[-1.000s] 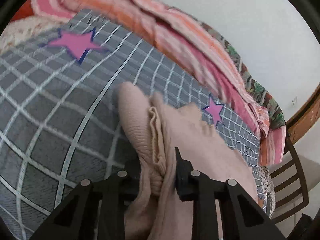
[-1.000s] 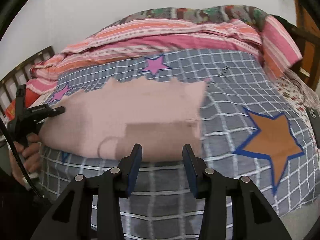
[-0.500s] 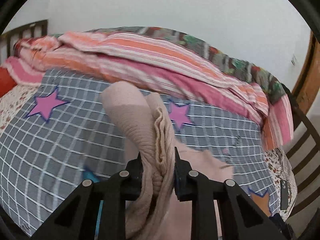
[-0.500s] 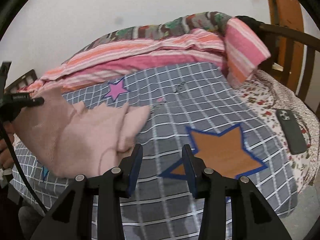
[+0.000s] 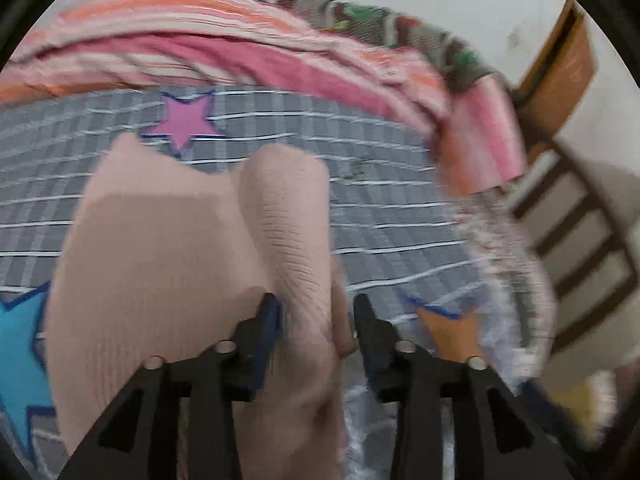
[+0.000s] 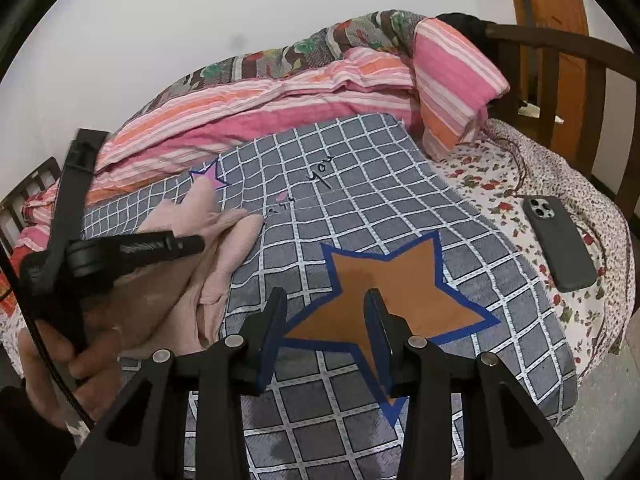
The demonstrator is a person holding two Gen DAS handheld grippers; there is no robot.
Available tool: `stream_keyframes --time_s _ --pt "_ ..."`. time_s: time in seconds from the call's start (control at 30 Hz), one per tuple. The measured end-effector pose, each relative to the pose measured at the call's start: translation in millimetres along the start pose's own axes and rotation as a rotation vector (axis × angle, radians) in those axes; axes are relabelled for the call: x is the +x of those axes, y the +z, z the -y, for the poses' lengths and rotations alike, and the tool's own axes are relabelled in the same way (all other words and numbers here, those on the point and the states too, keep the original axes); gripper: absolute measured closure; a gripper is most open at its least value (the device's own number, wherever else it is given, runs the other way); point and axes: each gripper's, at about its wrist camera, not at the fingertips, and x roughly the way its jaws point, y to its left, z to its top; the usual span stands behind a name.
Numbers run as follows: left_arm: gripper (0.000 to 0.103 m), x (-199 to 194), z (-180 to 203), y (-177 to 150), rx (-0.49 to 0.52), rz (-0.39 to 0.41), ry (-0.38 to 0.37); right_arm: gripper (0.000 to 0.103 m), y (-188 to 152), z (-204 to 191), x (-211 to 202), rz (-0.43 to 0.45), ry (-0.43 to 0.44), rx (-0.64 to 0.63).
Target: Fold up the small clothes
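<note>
Pink knit garment (image 5: 168, 264) is seen bunched on the grey checked blanket (image 6: 360, 168) of the bed, toward its left side as the right wrist view gives it, w/ a rolled fold running up btwn the jaws of the left gripper (image 5: 316, 320). Left jaws have just been opening; they stand apart now, cloth in the gap — the left pad is touched by it, a sliver of space is seen at the right pad, so no clamp is read. Left view is blurred, so fine contact can't be told. Right gripper (image 6: 326, 320) is held w/ jaws apart and nothing btwn them, over the orange star (image 6: 400, 280) on the blanket, well apart from the garment. Key relation: garment lies to the left of the right jaws, beside and under the left gripper (image 6: 120, 252); long axis of the rolled fold runs roughly along the left jaws' pointing line, away from the person. Left hand (image 6: 72, 360) is by far the nearer. Judged: a fold has been laid and is being let go; next move prob. a re-grasp of an edge, for which the right jaws would have to be brought leftward across the blanket. Phone (image 6: 560, 244) lies on the floral sheet (image 6: 500, 184) at right, clear of the work; striped quilt (image 6: 280, 108) is heaped at the far side.
</note>
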Motion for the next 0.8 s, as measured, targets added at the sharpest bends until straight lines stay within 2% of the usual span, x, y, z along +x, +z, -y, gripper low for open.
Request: stream_keyframes --time_s 0.03,0.1,0.17,0.2,0.27,0.37,0.4,0.47,0.6,0.73,0.8 --pt "0.061 -12.0 -7.5 3.8 -0.014 -0.001 -0.080 0.063 0.7 -0.8 0.9 -0.001 0.011 -0.001" --pt "0.061 -32.8 -18.0 8.0 -0.019 0.024 -0.104 0.063 3.6 -5.5 2.2 -0.002 0.048 0.001" --pt "0.053 -57.9 -31.1 9.3 0.007 0.073 -0.062 0.061 9.7 -12.8 4.7 -0.004 0.103 0.008" --pt "0.052 -65.1 -37.1 8.7 0.015 0.082 -0.031 0.060 11.7 -16.1 5.7 -0.003 0.129 0.013" --pt "0.052 -79.3 -54.2 1.6 0.047 0.088 0.100 0.058 18.9 -27.7 10.0 -0.003 0.212 0.035" --pt "0.052 -91.3 -75.7 -17.0 0.097 0.086 0.197 0.057 27.2 -43.8 18.8 -0.008 0.320 0.071" --pt "0.052 -94.5 -83.8 -23.7 0.106 0.074 0.212 0.057 29.3 -51.3 24.2 -0.013 0.359 0.082" --pt "0.051 -100.3 -99.3 -42.5 0.109 0.055 0.184 0.057 31.6 -65.8 35.9 -0.031 0.396 0.088" --pt "0.044 -103.3 -108.5 -74.4 0.143 0.033 0.124 0.058 28.3 -93.5 63.5 -0.082 0.357 0.060" --pt "0.043 -90.6 -95.4 -101.2 0.253 -0.004 0.136 0.076 23.7 -104.6 81.7 -0.119 0.304 0.032" --pt "0.043 -82.7 -89.0 -107.0 0.271 -0.009 0.162 0.078 22.1 -104.5 87.0 -0.135 0.296 0.028"
